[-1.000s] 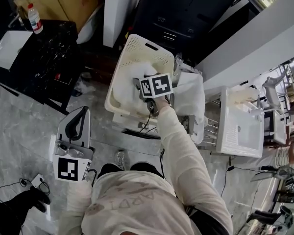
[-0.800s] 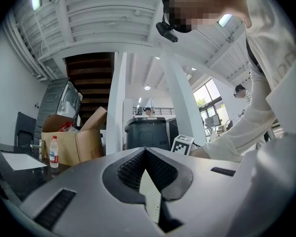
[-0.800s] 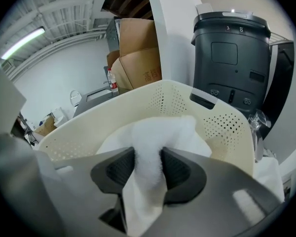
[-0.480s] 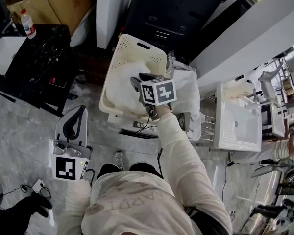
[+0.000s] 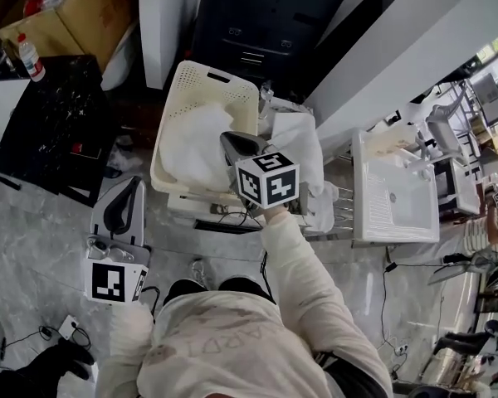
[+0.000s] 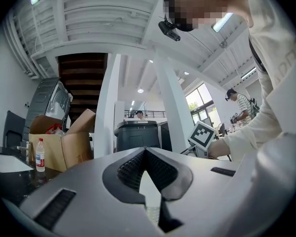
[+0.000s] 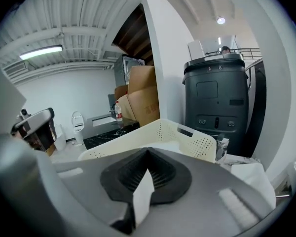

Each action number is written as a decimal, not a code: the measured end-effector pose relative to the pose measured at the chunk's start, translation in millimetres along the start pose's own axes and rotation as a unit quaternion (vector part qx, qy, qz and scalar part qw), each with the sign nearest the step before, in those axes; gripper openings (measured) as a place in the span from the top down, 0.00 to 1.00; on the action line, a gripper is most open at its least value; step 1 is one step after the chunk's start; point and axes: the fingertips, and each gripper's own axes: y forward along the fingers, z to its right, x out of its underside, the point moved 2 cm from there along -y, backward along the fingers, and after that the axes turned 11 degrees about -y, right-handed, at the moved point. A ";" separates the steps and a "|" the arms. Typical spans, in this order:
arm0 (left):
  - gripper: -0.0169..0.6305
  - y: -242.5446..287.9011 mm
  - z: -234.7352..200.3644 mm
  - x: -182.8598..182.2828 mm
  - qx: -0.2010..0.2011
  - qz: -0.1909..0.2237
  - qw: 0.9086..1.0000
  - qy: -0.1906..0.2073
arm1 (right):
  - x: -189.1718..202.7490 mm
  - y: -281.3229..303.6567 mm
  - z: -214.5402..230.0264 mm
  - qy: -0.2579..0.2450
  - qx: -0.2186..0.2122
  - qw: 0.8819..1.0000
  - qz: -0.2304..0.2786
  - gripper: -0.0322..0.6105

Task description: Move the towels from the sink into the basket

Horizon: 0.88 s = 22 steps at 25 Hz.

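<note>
The cream perforated basket [image 5: 201, 80] [image 7: 173, 134] stands on a low stand ahead of me. A white towel [image 5: 192, 143] lies loose inside it. My right gripper [image 5: 232, 146] [image 7: 148, 153] hangs over the basket's near right corner, pointing slightly down. Its jaws have just been closing and now meet, with nothing between them. The white sink [image 5: 394, 196] sits to the right, and no towel shows in it from here. My left gripper [image 5: 126, 196] [image 6: 145, 152] is held low at my left over the floor, pointing level, shut and empty.
Another white cloth [image 5: 297, 139] [image 7: 254, 177] drapes over the rack beside the basket. A black bin [image 5: 249, 23] [image 7: 216, 98] stands behind it. A cardboard box [image 5: 83, 7], a black table with a bottle [image 5: 31, 56] and floor cables [image 5: 66, 326] lie at the left.
My right gripper has lifted up out of the basket and drawn back toward me, its jaws closing empty. The towel stays in the basket. My left gripper shifted only slightly.
</note>
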 end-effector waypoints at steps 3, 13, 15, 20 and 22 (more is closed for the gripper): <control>0.97 2.9 9.9 -3.4 0.005 0.000 1.000 0.002 | -4.8 -18.6 -3.0 -0.006 0.005 1.000 0.030 0.93; 0.97 9.4 41.8 -12.3 0.017 0.001 1.000 0.004 | -12.9 -77.6 -13.5 -0.044 0.016 0.994 0.101 0.93; 0.97 10.4 48.2 -13.7 0.019 0.001 1.000 0.005 | -14.6 -88.8 -13.9 -0.049 0.021 0.992 0.113 0.93; 0.97 9.3 64.4 -14.6 0.022 0.003 1.000 0.007 | -13.5 -115.9 -12.2 -0.063 0.038 0.989 0.126 0.93; 0.97 9.8 72.1 -16.3 0.024 0.004 1.000 0.010 | -14.2 -127.8 -10.2 -0.061 0.041 0.988 0.135 0.93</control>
